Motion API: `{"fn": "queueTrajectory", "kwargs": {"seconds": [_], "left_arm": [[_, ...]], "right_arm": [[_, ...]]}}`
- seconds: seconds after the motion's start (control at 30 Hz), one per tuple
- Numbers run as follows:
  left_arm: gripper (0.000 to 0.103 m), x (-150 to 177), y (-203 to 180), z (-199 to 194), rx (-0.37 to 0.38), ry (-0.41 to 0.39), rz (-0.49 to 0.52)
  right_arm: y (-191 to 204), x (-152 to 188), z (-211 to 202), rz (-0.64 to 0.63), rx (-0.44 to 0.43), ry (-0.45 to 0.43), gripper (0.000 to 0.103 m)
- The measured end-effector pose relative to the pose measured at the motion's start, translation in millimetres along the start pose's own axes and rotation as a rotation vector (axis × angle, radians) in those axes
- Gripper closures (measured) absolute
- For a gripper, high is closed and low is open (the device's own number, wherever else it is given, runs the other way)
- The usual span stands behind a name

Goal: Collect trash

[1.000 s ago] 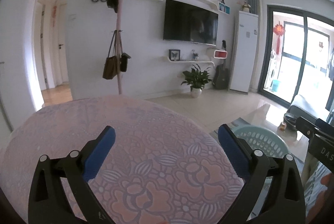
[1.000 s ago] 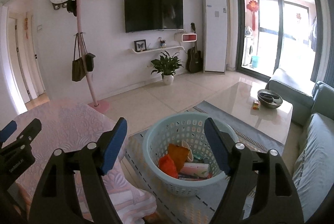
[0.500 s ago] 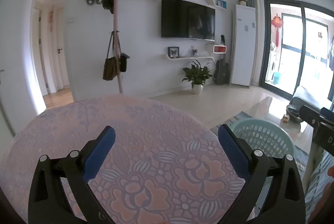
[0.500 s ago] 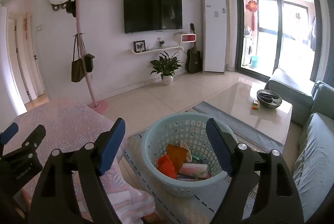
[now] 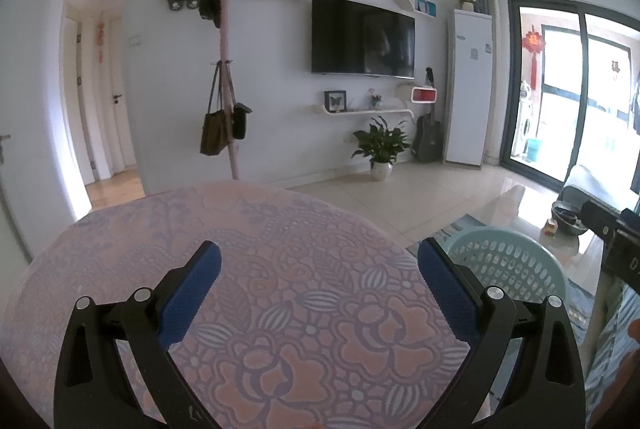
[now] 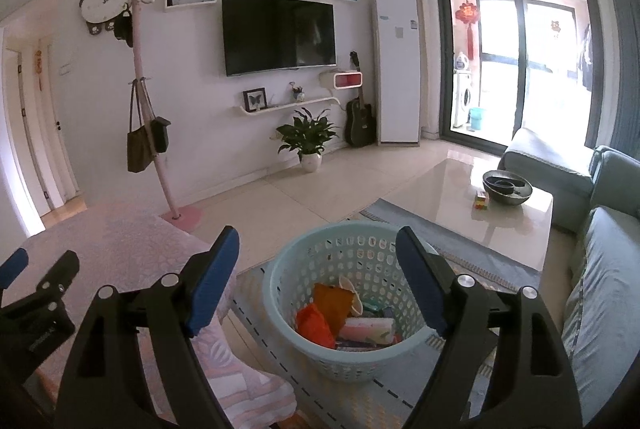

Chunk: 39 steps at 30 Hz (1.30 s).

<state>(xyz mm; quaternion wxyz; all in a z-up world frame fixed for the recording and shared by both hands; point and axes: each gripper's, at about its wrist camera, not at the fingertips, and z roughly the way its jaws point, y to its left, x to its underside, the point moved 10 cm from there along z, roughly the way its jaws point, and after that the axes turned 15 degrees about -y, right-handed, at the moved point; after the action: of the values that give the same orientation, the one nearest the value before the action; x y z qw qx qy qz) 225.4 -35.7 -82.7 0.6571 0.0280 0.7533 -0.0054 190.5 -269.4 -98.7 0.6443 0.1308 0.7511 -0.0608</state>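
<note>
A light blue plastic basket stands on the rug and holds orange wrappers, a paper cup and other trash. My right gripper is open and empty above and in front of the basket. My left gripper is open and empty above the round table with the pink floral cloth. The basket shows at the right of the left wrist view. The left gripper also shows in the right wrist view.
A glass coffee table with a dark bowl stands beyond the basket. A grey sofa is at the right. A coat rack, a potted plant and a guitar stand along the far wall.
Both grippers have shifted slightly, so the views have drifted a little. Both stay open and empty. The basket has not moved.
</note>
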Motion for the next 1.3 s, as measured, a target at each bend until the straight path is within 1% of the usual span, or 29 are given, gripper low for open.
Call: {"fn": "queueTrajectory", "kwargs": {"seconds": [1.3], "left_arm": [[0.008, -0.8, -4.2, -3.5, 0.003, -0.002, 0.017]], "right_arm": [[3.3, 6.6, 3.0, -0.034, -0.014, 0.02, 0.027]]}}
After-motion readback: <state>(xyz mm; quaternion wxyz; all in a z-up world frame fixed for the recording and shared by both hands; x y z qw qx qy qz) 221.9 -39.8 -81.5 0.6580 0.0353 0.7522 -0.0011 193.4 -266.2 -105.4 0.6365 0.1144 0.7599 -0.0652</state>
